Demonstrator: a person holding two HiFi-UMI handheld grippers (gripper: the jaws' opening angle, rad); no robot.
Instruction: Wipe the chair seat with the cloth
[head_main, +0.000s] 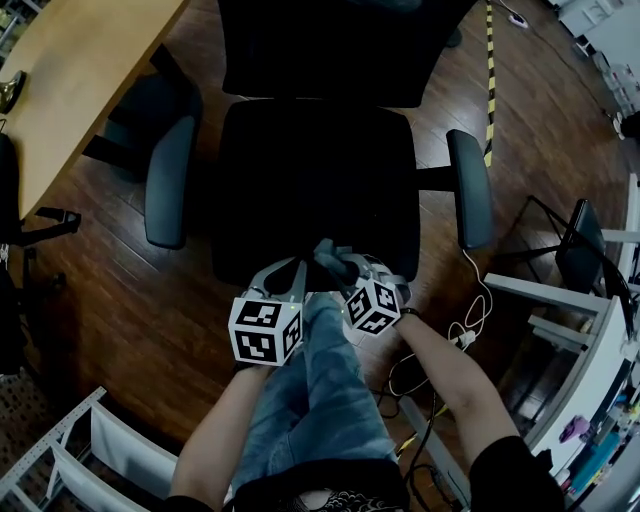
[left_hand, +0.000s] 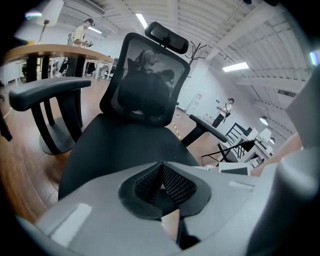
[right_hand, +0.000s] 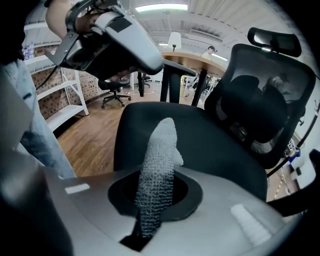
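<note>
R gripper (right_hand: 157, 192) jaws pinch white mesh cloth (right_hand: 161, 150) at black chair seat (head_main: 310, 180) front edge; L gripper (left_hand: 162, 172) jaws pressed together, empty

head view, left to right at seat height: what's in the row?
wooden table → armrest on the table side → chair seat → other armrest → black stand
</note>
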